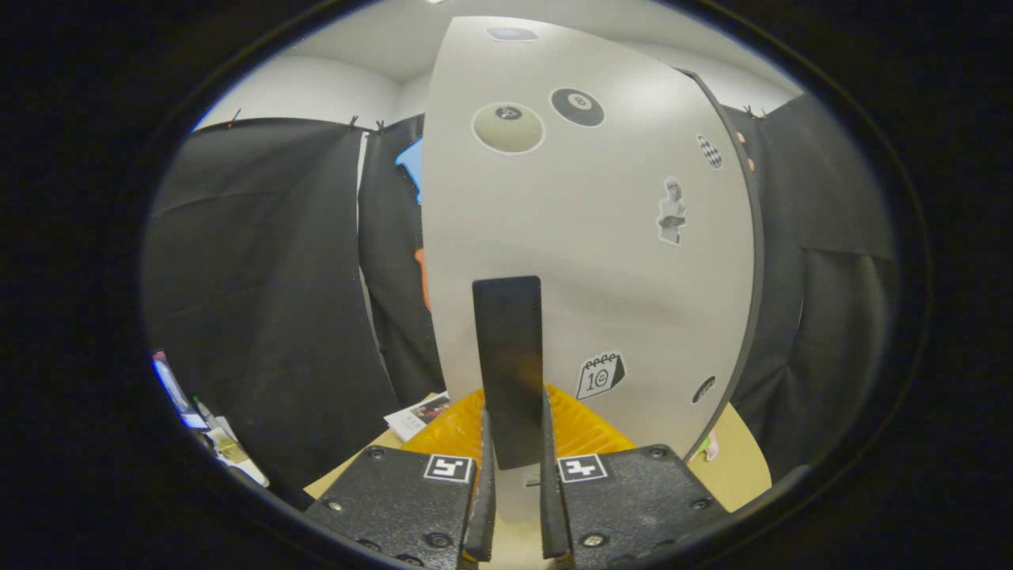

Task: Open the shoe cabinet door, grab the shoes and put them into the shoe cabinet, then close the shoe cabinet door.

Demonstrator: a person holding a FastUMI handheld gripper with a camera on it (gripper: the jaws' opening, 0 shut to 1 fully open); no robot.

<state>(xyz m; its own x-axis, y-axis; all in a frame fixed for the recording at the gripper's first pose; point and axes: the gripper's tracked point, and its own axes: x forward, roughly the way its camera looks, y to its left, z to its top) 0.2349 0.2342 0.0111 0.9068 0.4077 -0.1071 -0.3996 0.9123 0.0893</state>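
The white shoe cabinet door (601,261), dotted with stickers, stands upright right in front of me. A dark flat handle (508,340) sticks out from its lower middle. My gripper (514,431) is shut on that handle, one finger pressing on each side of its lower end. Just beyond the fingers, at the foot of the door, lies an orange ribbed thing (586,427); I cannot tell whether it is a shoe. The cabinet's inside is hidden by the door.
The cabinet stands on a light wooden tabletop (740,467). A printed leaflet (415,416) lies on the table left of the orange thing. Black cloth walls (261,317) hang on the left and right. Some papers (214,443) sit low at the far left.
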